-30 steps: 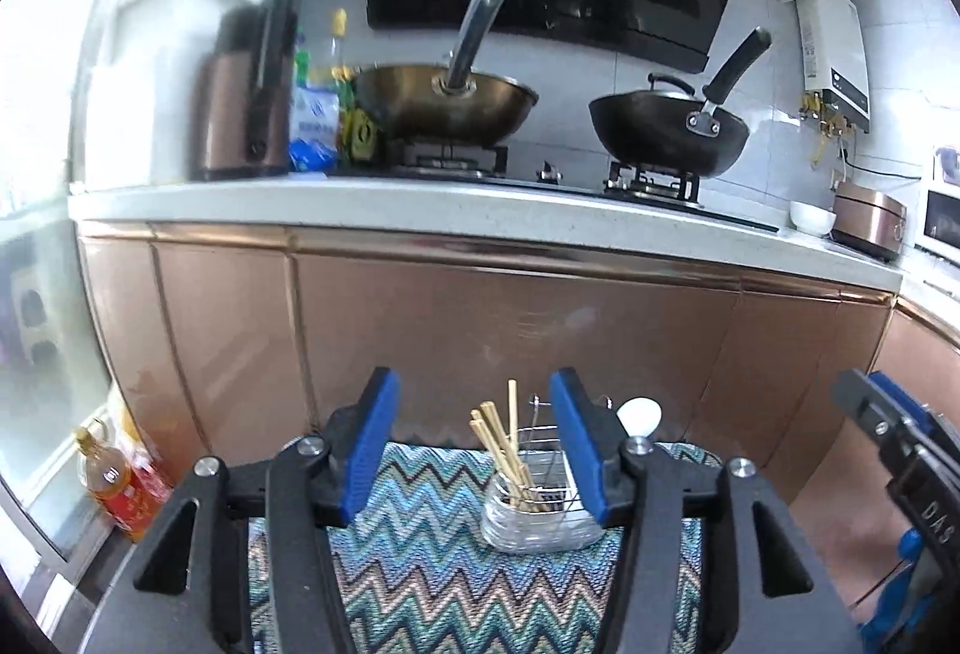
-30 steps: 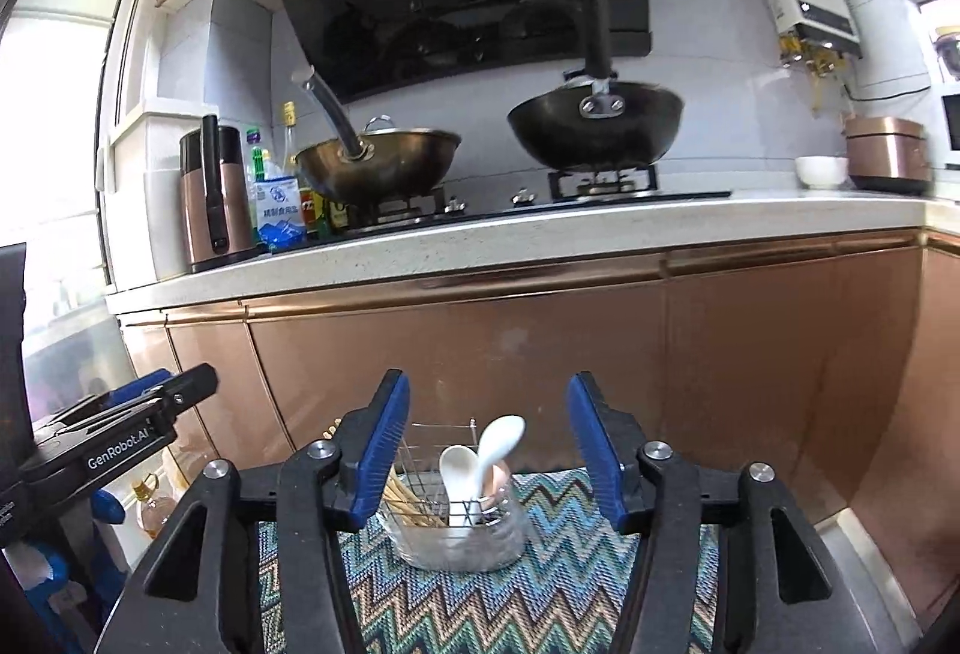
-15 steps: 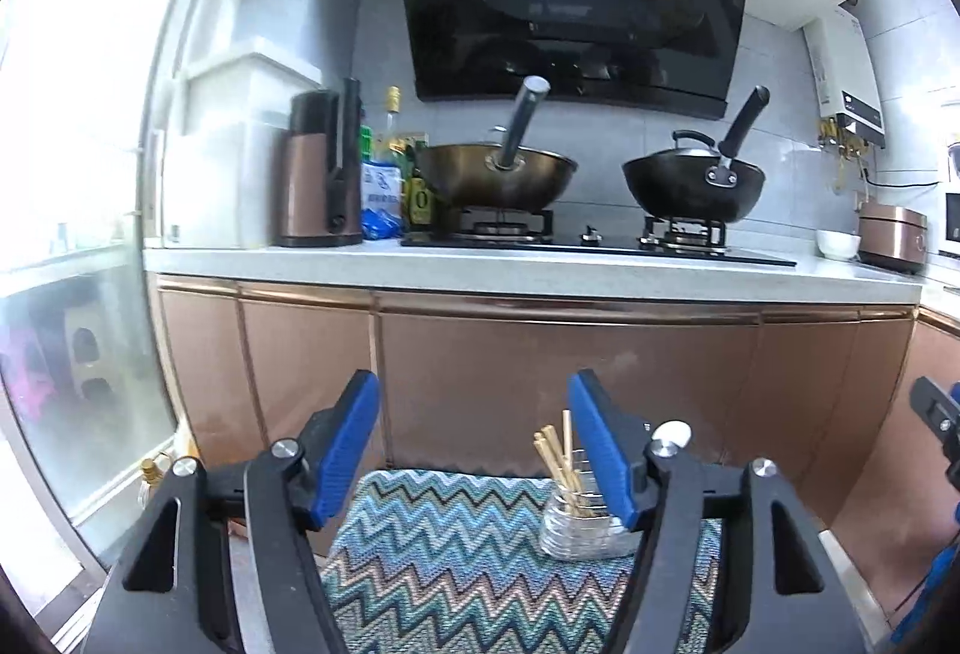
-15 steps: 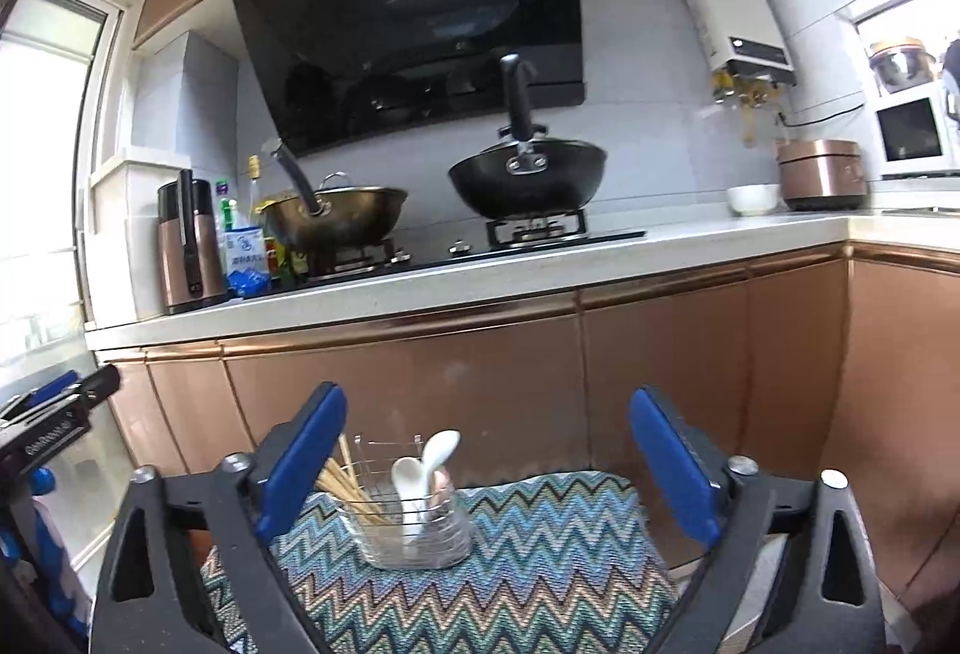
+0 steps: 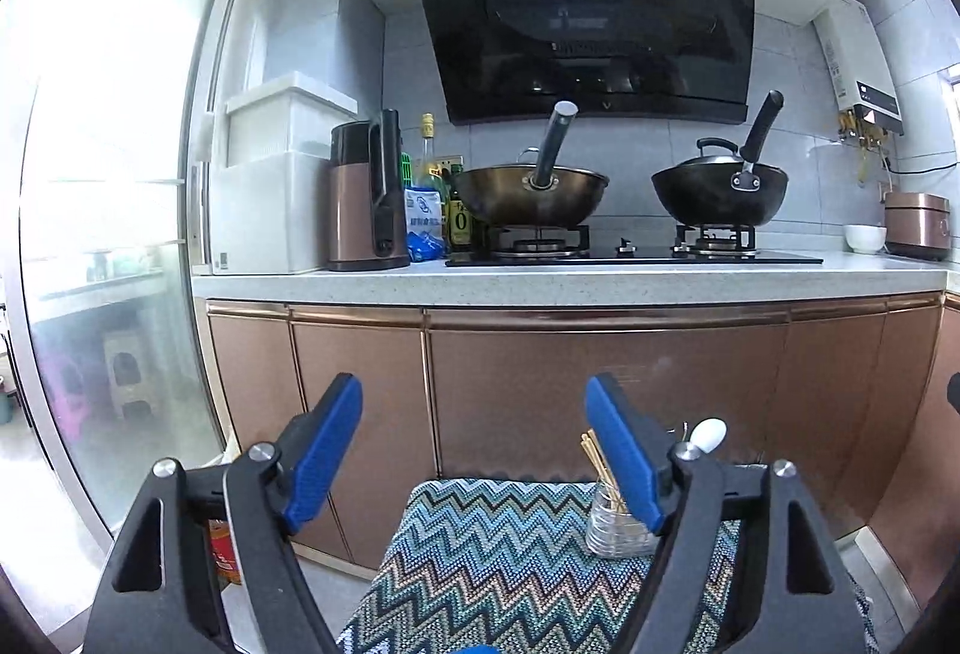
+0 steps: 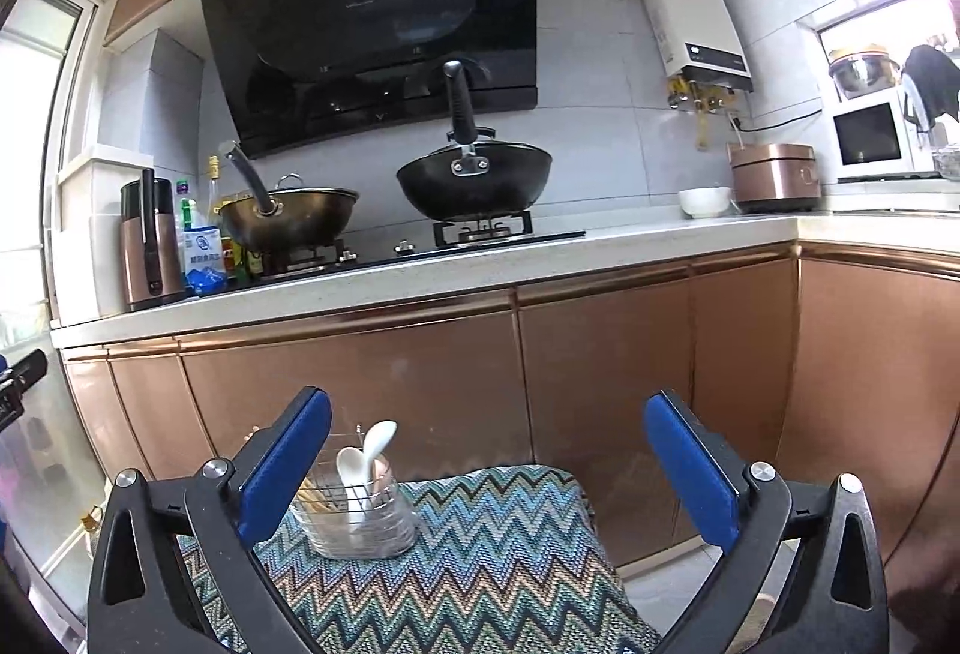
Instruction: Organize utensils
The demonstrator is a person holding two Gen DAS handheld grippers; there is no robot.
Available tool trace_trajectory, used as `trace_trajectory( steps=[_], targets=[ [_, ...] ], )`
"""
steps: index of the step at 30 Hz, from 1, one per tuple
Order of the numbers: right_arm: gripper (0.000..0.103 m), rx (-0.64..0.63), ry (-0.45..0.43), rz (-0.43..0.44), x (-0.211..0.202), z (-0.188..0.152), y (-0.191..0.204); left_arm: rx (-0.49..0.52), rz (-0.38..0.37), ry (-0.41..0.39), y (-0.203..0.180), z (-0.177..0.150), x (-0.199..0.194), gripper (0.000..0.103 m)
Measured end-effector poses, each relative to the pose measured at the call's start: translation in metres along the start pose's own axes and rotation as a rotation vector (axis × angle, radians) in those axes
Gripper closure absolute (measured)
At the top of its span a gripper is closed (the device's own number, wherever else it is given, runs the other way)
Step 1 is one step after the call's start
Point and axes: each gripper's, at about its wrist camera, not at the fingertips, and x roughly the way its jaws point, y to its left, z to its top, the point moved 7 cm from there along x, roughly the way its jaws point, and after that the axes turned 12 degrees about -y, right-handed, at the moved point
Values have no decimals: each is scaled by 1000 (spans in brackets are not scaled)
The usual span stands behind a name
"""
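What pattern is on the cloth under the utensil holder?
A zigzag chevron pattern in blues, teal, brown and white on the cloth, seen best in the right wrist view.

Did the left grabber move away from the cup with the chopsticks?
Yes. The left gripper pulled back and leftward; the utensil holder on the zigzag cloth now looks smaller, behind its right finger.

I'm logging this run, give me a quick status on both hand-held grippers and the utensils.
Left hand-held gripper opening, nothing between jaws. Right hand-held gripper open, empty. Chopsticks and spoons stand in holder on zigzag cloth. Nothing in the way.
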Motion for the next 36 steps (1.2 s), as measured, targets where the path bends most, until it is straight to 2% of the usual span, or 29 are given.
trace_trajectory(
  steps=[14,36],
  targets=[
    [0,24,-27,-71,-10,10,-26,-13,-3,-44,8,10,-12,26],
    [0,-52,-93,-98,-25,32,-15,-35,-2,-86,19,25,-26,26]
  ],
)
